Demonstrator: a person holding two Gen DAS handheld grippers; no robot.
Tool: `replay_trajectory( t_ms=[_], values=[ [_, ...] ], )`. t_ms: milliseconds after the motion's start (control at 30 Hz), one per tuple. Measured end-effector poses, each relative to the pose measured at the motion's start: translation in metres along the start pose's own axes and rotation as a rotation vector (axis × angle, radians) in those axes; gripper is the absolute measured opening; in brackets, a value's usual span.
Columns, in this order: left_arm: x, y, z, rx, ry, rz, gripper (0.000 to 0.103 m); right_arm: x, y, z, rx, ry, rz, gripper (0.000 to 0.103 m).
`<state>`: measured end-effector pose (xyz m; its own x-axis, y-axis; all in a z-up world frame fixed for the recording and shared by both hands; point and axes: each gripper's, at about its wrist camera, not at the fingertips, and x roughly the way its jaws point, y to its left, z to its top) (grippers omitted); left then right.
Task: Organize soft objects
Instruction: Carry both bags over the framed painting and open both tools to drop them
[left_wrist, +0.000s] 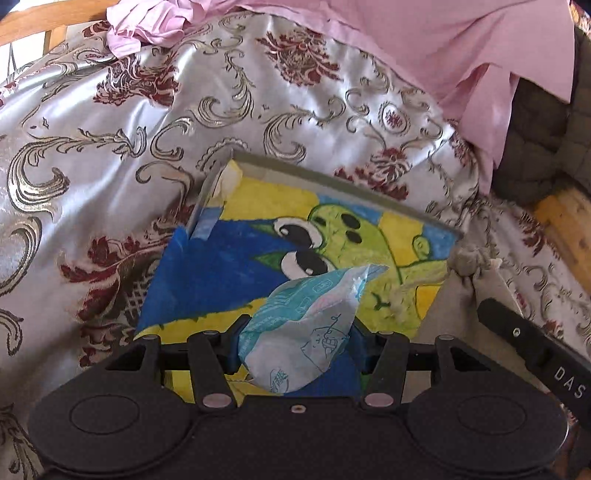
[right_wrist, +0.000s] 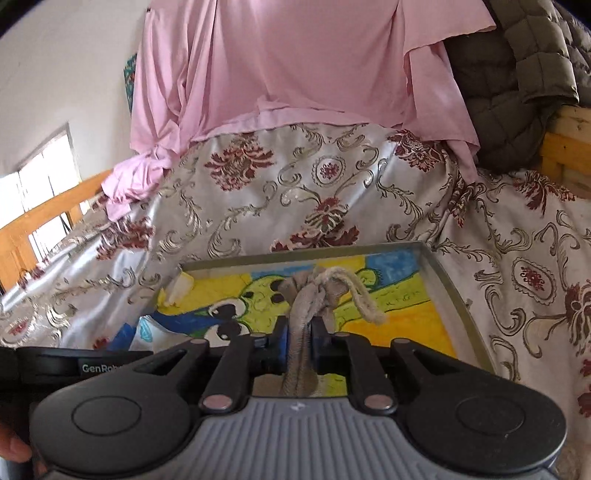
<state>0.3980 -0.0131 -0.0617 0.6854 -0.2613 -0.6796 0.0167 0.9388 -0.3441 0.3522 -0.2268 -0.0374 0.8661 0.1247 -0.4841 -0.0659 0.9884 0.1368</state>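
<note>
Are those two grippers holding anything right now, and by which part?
Yes. The left gripper pinches a crinkly blue-and-white plastic packet across its middle. The right gripper clamps a beige cloth drawstring pouch just below its gathered, knotted neck.

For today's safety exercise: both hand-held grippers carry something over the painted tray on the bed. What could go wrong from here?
1. The right hand-held gripper pinches only the grey cloth bag's bunched neck; it might slip out.
2. The soft packet in the left hand-held gripper bulges out and could drop beside the tray.

The tissue pack (left_wrist: 299, 332) hides part of the tray's drawing (left_wrist: 229, 266).
</note>
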Motion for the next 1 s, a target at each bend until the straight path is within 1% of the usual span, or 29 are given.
replay_trajectory(
  t_ms=[33, 67, 100, 133, 167, 233, 267, 300, 367, 400, 467, 500, 567, 633, 733, 867, 1000],
  values=[
    [0.000, -0.001, 0.000, 0.007, 0.007, 0.007, 0.056, 0.000, 0.001, 0.000, -0.003, 0.004, -0.004, 0.023],
    [0.001, -0.001, -0.001, 0.012, 0.012, 0.011, 0.058, 0.000, 0.001, -0.001, -0.006, 0.006, -0.003, 0.033],
    [0.001, -0.002, -0.001, 0.017, 0.017, 0.014, 0.060, -0.001, 0.002, -0.001, -0.008, 0.005, -0.005, 0.039],
    [0.000, -0.002, -0.001, 0.021, 0.019, 0.016, 0.064, -0.002, 0.003, 0.000, -0.011, 0.000, -0.009, 0.050],
    [-0.002, -0.002, -0.002, 0.023, 0.015, 0.018, 0.070, -0.004, 0.004, 0.000, -0.017, -0.007, -0.011, 0.056],
    [-0.007, -0.002, -0.003, 0.024, 0.006, 0.024, 0.074, -0.008, 0.005, 0.004, -0.028, -0.019, -0.004, 0.062],
    [-0.009, -0.001, -0.002, 0.025, 0.004, 0.024, 0.075, -0.010, 0.006, 0.006, -0.031, -0.025, -0.003, 0.066],
    [-0.012, -0.001, -0.002, 0.025, 0.002, 0.027, 0.075, -0.012, 0.006, 0.007, -0.036, -0.033, -0.004, 0.069],
    [-0.018, -0.002, 0.000, 0.022, -0.009, 0.033, 0.078, -0.019, 0.007, 0.010, -0.047, -0.049, -0.010, 0.076],
    [-0.024, -0.002, 0.001, 0.019, -0.021, 0.034, 0.079, -0.023, 0.008, 0.012, -0.051, -0.060, -0.013, 0.078],
    [-0.035, -0.003, 0.002, 0.021, -0.048, 0.034, 0.084, -0.032, 0.007, 0.015, -0.052, -0.085, -0.016, 0.087],
    [-0.042, -0.004, 0.003, 0.028, -0.067, 0.029, 0.085, -0.038, 0.007, 0.017, -0.050, -0.100, -0.021, 0.089],
    [-0.058, -0.007, 0.003, 0.048, -0.118, 0.021, 0.091, -0.050, 0.006, 0.020, -0.042, -0.133, -0.032, 0.099],
    [-0.075, -0.010, 0.003, 0.069, -0.174, 0.016, 0.095, -0.063, 0.005, 0.023, -0.035, -0.170, -0.034, 0.102],
    [-0.098, -0.015, 0.002, 0.084, -0.237, 0.010, 0.101, -0.081, 0.005, 0.027, -0.032, -0.201, -0.035, 0.103],
    [-0.133, -0.023, -0.004, 0.102, -0.316, -0.003, 0.102, -0.109, 0.005, 0.027, -0.027, -0.252, -0.081, 0.103],
    [-0.166, -0.028, -0.015, 0.099, -0.375, -0.017, 0.102, -0.139, 0.004, 0.023, -0.028, -0.282, -0.105, 0.103]
  ],
)
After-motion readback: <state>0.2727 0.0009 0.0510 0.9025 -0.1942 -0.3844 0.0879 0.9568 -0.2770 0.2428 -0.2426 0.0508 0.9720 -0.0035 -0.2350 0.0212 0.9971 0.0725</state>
